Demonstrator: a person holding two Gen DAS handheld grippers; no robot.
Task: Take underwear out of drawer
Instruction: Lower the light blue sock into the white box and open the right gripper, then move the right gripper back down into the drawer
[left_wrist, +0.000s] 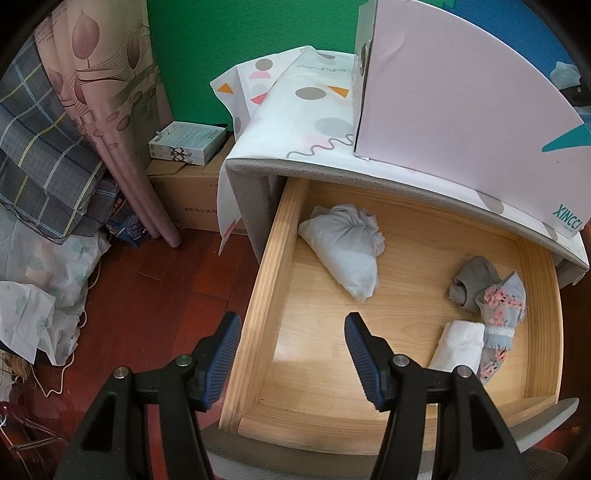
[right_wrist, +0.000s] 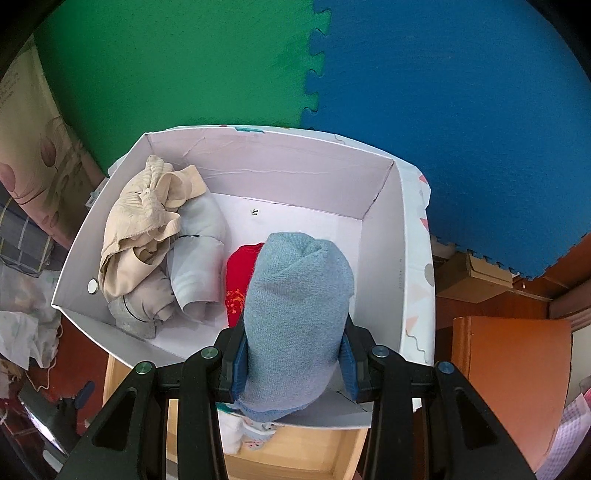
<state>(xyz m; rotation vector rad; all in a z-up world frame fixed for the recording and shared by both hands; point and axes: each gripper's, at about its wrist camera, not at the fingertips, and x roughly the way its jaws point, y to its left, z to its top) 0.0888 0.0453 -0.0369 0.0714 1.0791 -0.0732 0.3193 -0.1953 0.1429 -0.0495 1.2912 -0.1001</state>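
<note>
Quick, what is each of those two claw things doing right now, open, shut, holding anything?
Left gripper: open, holding nothing, above the drawer.
Right gripper: shut on a rolled blue cloth, over the white box.

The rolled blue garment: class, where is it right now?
In the right wrist view, the rolled blue garment is clamped in the right tongs over the white box, right of a red item.

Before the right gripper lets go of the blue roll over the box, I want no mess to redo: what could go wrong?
1. The blue knit roll hangs near the white box's front wall; released here, it might tip back into the drawer.
2. It could land on the red garment and unroll.
3. The left gripper, open over the drawer's side wall, might knock it when reaching for the white bundle.
</note>
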